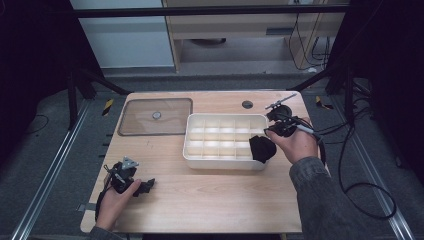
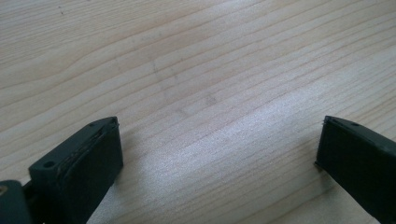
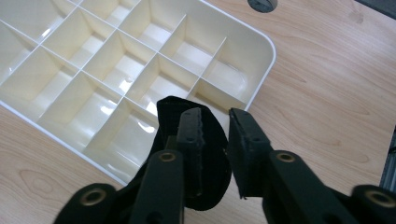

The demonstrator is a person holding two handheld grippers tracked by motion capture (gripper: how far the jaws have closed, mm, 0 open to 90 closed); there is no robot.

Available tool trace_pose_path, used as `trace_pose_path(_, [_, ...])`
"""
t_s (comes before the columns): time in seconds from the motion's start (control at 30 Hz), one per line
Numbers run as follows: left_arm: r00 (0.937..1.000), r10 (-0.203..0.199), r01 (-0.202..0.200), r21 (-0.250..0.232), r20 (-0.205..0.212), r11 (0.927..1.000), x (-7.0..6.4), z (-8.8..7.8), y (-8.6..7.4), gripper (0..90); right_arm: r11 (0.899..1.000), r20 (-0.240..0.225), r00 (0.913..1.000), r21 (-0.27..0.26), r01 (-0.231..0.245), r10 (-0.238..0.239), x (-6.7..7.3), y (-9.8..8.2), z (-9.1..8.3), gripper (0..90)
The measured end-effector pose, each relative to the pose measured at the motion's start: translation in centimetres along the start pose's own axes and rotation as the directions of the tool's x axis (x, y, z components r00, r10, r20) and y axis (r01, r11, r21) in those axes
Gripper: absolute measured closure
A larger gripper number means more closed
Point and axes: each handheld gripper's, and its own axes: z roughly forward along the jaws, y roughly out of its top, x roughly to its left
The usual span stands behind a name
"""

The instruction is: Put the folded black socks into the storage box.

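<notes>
A white tray point(image 1: 222, 165) with several empty compartments stands in the middle of the wooden table. A black piece of cloth point(image 1: 261, 149) hangs over the tray's front right corner. My right gripper point(image 1: 266, 140) is there, held from the right. In the right gripper view the jaws of the right gripper point(image 3: 215, 114) stand close together with the black cloth point(image 3: 170, 112) caught between them, above a corner compartment of the tray point(image 3: 266, 51). My left gripper point(image 1: 149, 185) rests near the table's front left. In its own view the left gripper point(image 2: 219, 135) is wide open over bare wood.
A clear flat lid point(image 1: 155, 116) with a round knob lies at the table's back left, beside the tray. A dark cable hole point(image 1: 247, 104) sits in the table behind the tray. Cables trail off the right edge.
</notes>
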Motion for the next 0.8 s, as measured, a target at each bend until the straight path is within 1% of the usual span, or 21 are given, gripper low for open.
trace_pose_path(0.1, [1.0000, 0.000, 0.000, 0.000, 0.000, 1.0000, 0.0, 0.0, 0.0, 0.0, 1.000, -0.001, 0.9999, 0.011, 0.017, -0.017, 0.0, 0.4, -0.1, 82.7])
trace_pose_path(0.27, [1.0000, 0.000, 0.000, 0.000, 0.000, 1.0000, 0.0, 0.0, 0.0, 0.0, 0.999, -0.010, 0.9993, 0.035, 0.038, -0.038, 0.3, 1.1, -0.2, 89.8])
trace_pose_path(0.3, [1.0000, 0.000, 0.000, -0.001, 0.000, 1.0000, 0.0, 0.0, 0.0, 0.0, 0.998, -0.010, 0.9989, 0.040, 0.047, -0.046, 0.4, 1.3, -0.2, 90.0])
trace_pose_path(0.37, [1.0000, 0.000, 0.000, -0.001, 0.000, 1.0000, 0.0, 0.0, 0.0, 0.0, 0.998, -0.013, 0.9987, 0.044, 0.050, -0.050, 0.6, 1.5, -0.2, 90.0])
trace_pose_path(0.4, [1.0000, 0.000, 0.000, 0.000, 0.001, 1.0000, 0.0, 0.0, 0.0, 0.0, 0.997, -0.012, 0.9980, 0.051, 0.063, -0.062, 0.8, 1.7, 0.0, 90.0])
trace_pose_path(0.53, [1.0000, 0.000, 0.000, 0.001, 0.002, 1.0000, 0.0, 0.0, 0.0, 0.0, 0.996, -0.017, 0.9975, 0.061, 0.069, -0.068, 1.2, 2.0, 0.3, 90.0])
trace_pose_path(0.57, [1.0000, 0.000, 0.000, 0.000, 0.001, 1.0000, 0.0, 0.0, 0.0, 0.0, 0.994, -0.019, 0.9969, 0.070, 0.078, -0.077, 1.4, 2.2, 0.6, 90.0])
trace_pose_path(0.7, [1.0000, 0.001, -0.001, 0.000, 0.001, 1.0000, 0.0, 0.0, 0.0, 0.0, 0.993, -0.021, 0.9957, 0.081, 0.092, -0.090, 1.7, 2.3, 1.0, 90.0])
trace_pose_path(0.8, [1.0000, 0.000, 0.000, -0.001, 0.001, 1.0000, 0.0, 0.0, 0.0, 0.0, 0.990, -0.019, 0.9953, 0.101, 0.097, -0.095, 2.0, 2.4, 1.6, 90.0])
